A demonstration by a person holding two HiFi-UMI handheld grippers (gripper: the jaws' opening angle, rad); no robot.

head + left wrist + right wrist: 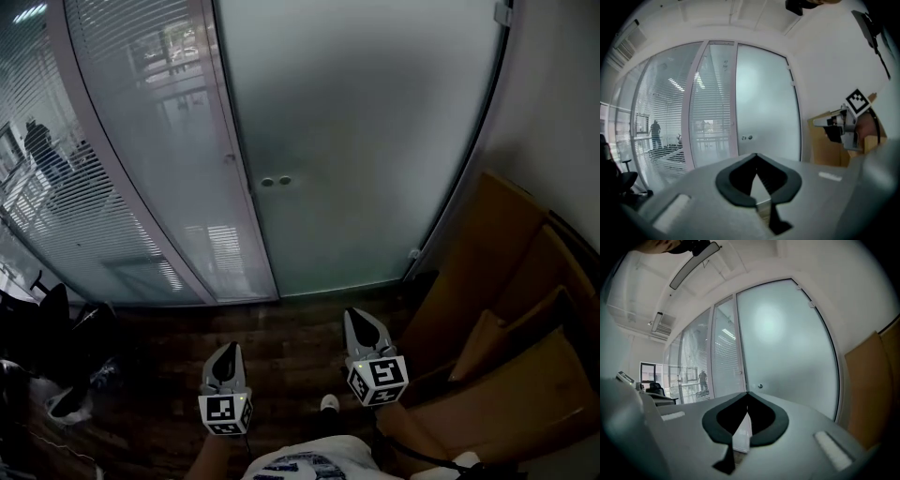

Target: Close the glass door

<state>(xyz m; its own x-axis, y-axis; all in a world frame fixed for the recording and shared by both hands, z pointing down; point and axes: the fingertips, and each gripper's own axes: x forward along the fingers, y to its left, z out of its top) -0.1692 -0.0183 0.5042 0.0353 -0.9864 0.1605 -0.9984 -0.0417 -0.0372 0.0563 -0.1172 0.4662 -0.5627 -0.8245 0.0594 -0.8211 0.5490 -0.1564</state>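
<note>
The frosted glass door (366,141) stands ahead, its left edge against the white frame post (234,159). Two small round knobs (276,181) sit near that edge. The door also shows in the left gripper view (764,108) and the right gripper view (787,343). My left gripper (226,349) and right gripper (360,315) hang low over the dark floor, well short of the door. Both are shut with nothing between the jaws, as each gripper's own view shows, left (755,155) and right (747,393). The right gripper (820,123) also appears at the right of the left gripper view.
A glass partition with blinds (141,141) curves away to the left, with a person (41,148) beyond it. Brown panels (497,309) lean close on the right. A black chair (47,323) stands at the left. My shoe (329,403) shows on the dark wood floor (281,337).
</note>
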